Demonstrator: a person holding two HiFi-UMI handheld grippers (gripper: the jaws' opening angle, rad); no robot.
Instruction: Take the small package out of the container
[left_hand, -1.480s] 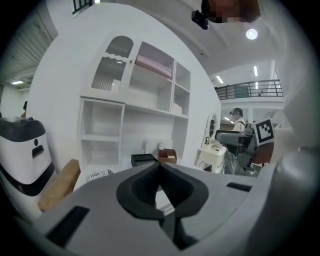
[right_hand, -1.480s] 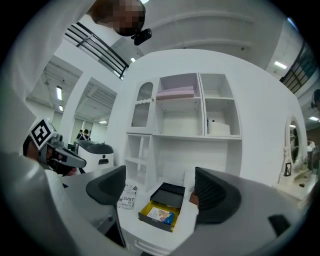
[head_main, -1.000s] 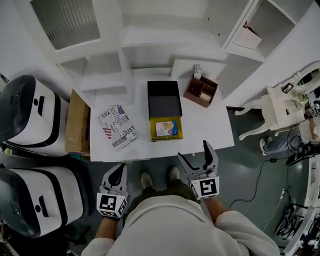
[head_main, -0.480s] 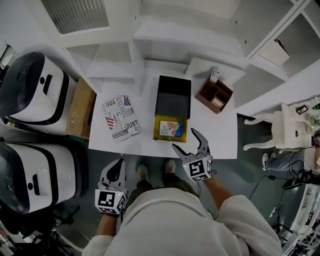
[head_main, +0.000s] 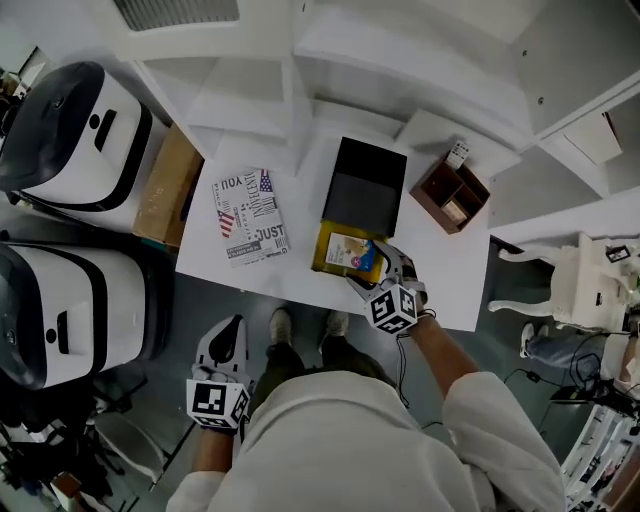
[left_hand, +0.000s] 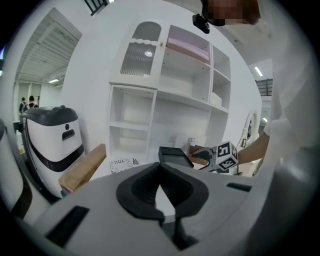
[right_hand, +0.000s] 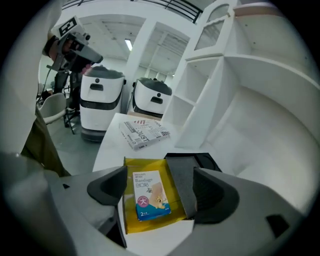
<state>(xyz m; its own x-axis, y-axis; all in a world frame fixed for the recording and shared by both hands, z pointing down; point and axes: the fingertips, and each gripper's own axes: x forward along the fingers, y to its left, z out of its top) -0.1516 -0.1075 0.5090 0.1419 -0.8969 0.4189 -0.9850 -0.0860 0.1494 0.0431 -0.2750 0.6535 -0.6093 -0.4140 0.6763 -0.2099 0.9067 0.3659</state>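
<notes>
Leftmost, two white-and-black machines (head_main: 70, 140) (head_main: 70, 310) are seen on the floor, one behind the other. One cardboard box (head_main: 165, 190) is set between them and the table (head_main: 440, 270), against its left edge. The left gripper (head_main: 228, 335) is held low beside the person's leg, off the table, its jaws closed on nothing. One printed box (head_main: 250, 215) is laid flat on the table's left part. At the middle, one yellow container (head_main: 327, 252) is placed at the front edge, its far end tucked under one black cover (head_main: 365, 186). One package (head_main: 354, 253) is lying flat inside the container. The right gripper (head_main: 385, 265) is held just over the container's right side, jaws spread wide, with the package framed between them but not touched. One wooden organiser (head_main: 453, 195) is placed near the table's right rear corner. One white chair (head_main: 570, 285) is seen on the floor further right.
</notes>
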